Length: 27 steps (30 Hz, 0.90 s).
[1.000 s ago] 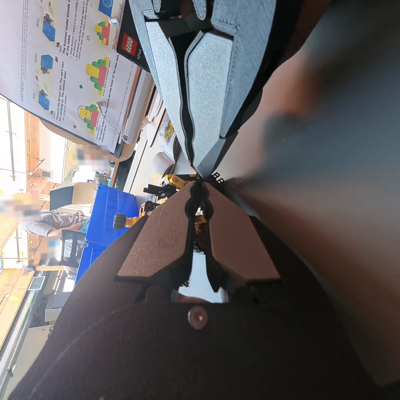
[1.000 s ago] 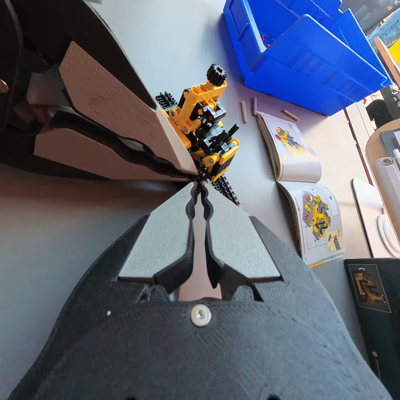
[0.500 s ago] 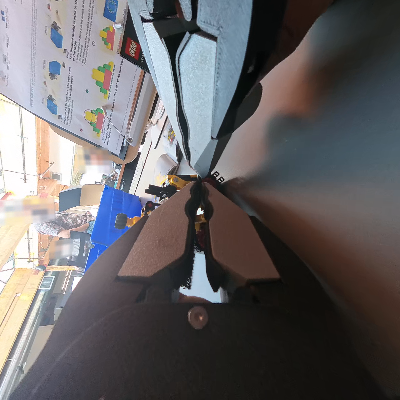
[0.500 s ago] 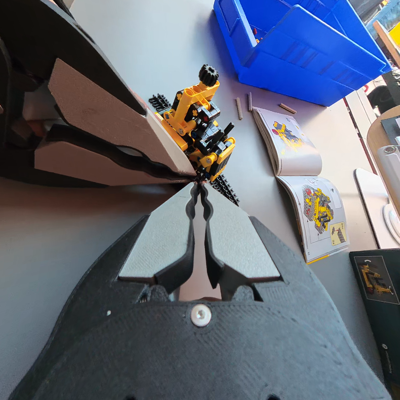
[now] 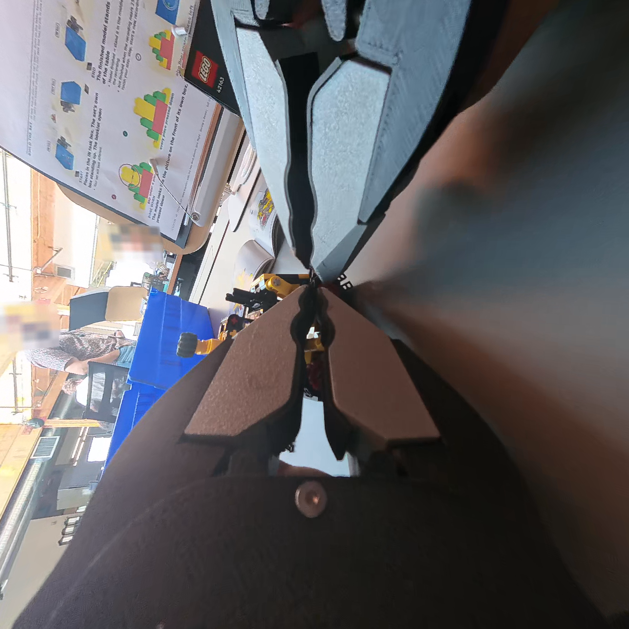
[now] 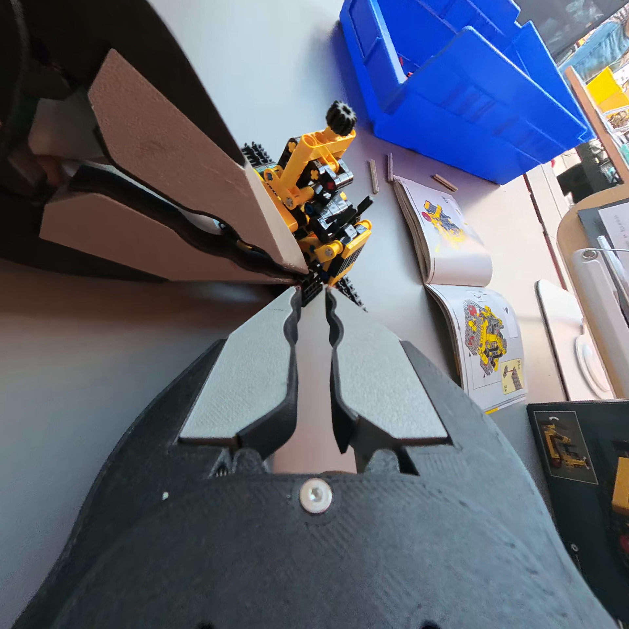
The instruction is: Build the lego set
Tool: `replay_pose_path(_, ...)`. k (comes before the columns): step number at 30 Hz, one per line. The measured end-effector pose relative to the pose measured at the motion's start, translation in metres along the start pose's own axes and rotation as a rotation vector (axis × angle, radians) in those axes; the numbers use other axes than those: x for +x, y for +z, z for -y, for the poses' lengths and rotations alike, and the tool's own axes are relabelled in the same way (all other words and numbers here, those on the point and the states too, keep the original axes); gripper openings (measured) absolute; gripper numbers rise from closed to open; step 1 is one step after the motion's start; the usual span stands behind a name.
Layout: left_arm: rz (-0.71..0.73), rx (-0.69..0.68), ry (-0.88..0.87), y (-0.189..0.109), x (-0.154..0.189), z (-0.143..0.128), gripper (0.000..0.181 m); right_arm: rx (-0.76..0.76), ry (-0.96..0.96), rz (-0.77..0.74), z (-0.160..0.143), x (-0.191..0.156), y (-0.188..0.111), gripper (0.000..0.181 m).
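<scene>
A yellow and black lego vehicle (image 6: 320, 204) stands on the grey table, with a black gear at the top of its yellow arm; it also shows in the left wrist view (image 5: 272, 289). My brown left gripper (image 5: 311, 292) comes in from the left in the right wrist view (image 6: 299, 274), shut on a black track strip against the model's base. My grey right gripper (image 6: 311, 289) meets it tip to tip. Its jaws stand slightly apart with the end of the black track (image 6: 311, 292) between the tips. It comes from the top in the left wrist view (image 5: 311, 272).
Blue bins (image 6: 459, 102) stand behind the model. An open instruction booklet (image 6: 476, 323) lies to its right, with brown axle sticks (image 6: 373, 177) near it. A black set box (image 6: 578, 459) lies at the right edge. An instruction sheet (image 5: 102, 102) and a person (image 5: 78, 347) are in the background. Only a small space, under 4 cm, lies between the two pairs of fingers.
My right gripper's jaws have parted a little, and the black track end now shows between the tips. Both grippers stay tip to tip at the model's base.
</scene>
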<state>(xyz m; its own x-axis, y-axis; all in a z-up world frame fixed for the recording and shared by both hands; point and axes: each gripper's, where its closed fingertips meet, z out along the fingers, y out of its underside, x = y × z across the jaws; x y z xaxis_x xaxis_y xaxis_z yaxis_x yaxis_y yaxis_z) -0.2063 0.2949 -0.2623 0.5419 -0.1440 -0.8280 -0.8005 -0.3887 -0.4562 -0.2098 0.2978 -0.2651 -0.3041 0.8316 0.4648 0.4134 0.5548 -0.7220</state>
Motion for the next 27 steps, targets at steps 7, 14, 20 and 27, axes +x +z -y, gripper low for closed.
replay_pose_path(7,0.009,-0.003,0.003,-0.0001,-0.0007,0.0000,0.000,-0.015,-0.033,-0.008,-0.0018,-0.0019,0.0015,0.003)
replay_pose_path(14,-0.001,-0.005,0.022,-0.0004,0.0018,-0.0007,0.001,-0.020,-0.055,-0.004,-0.0030,-0.0031,0.0023,0.004)
replay_pose_path(20,0.007,-0.001,0.048,0.0014,0.0029,0.0026,0.005,-0.015,-0.039,0.011,-0.0033,-0.0023,0.0020,0.003)
replay_pose_path(27,0.014,0.002,0.057,0.0009,-0.0010,0.0042,0.002,-0.001,-0.028,0.039,-0.0020,-0.0042,0.0011,0.003)
